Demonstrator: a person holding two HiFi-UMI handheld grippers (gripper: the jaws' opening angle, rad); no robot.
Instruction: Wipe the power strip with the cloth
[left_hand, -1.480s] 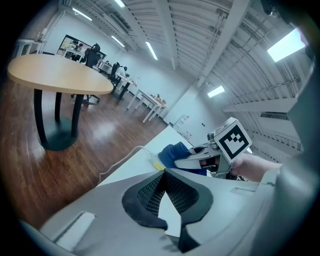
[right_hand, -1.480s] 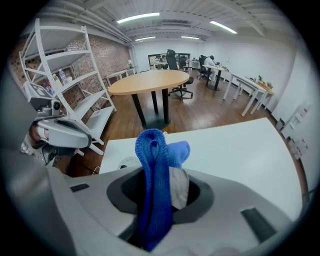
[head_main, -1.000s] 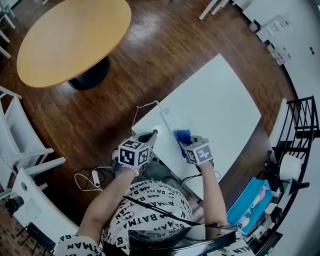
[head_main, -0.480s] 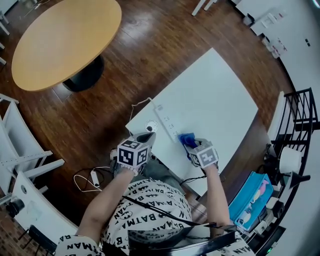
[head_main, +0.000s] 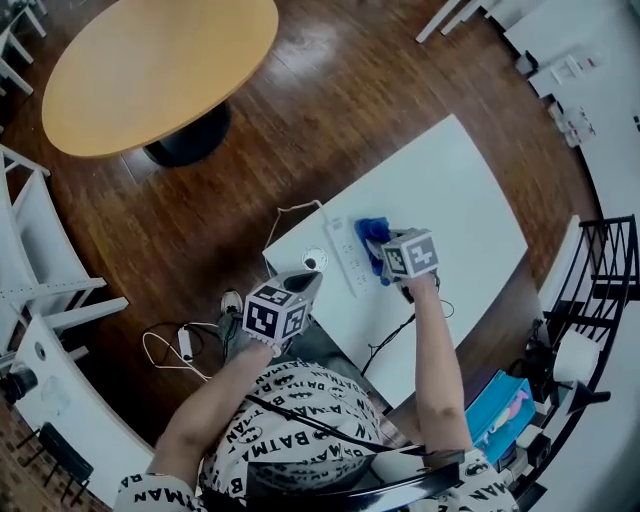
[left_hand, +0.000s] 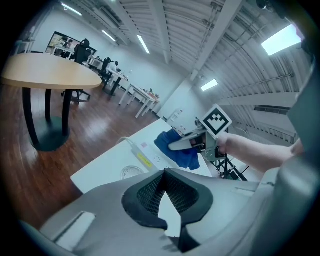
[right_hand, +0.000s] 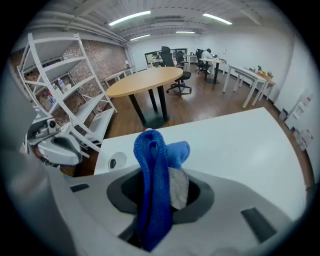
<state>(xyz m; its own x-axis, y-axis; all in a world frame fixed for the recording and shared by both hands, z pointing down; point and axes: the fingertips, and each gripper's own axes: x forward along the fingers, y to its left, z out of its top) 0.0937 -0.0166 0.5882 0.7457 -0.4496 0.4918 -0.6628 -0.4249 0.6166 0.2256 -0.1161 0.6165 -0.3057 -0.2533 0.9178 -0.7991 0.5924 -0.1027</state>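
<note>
The white power strip (head_main: 346, 257) lies on the white table (head_main: 450, 200) near its left edge; the left gripper view shows its yellow label (left_hand: 143, 159). My right gripper (head_main: 386, 242) is shut on a blue cloth (head_main: 372, 232), which it holds just right of the strip's far half. In the right gripper view the folded cloth (right_hand: 155, 180) stands up between the jaws, and the strip is hidden. My left gripper (head_main: 310, 282) hovers at the table's near corner, shut with nothing in it (left_hand: 162, 175). From there the cloth (left_hand: 177, 150) hangs just past the strip.
A round cable port (head_main: 314, 260) sits in the table beside the strip, whose cord (head_main: 290, 212) runs off the left edge. A round wooden table (head_main: 150, 70) stands beyond, white shelving (head_main: 40, 270) at left, a black rack (head_main: 600, 260) at right, and cables (head_main: 180, 345) on the floor.
My right gripper has carried the blue cloth away from me along the strip, from its near end toward its far half. The left gripper stays at the table corner.
</note>
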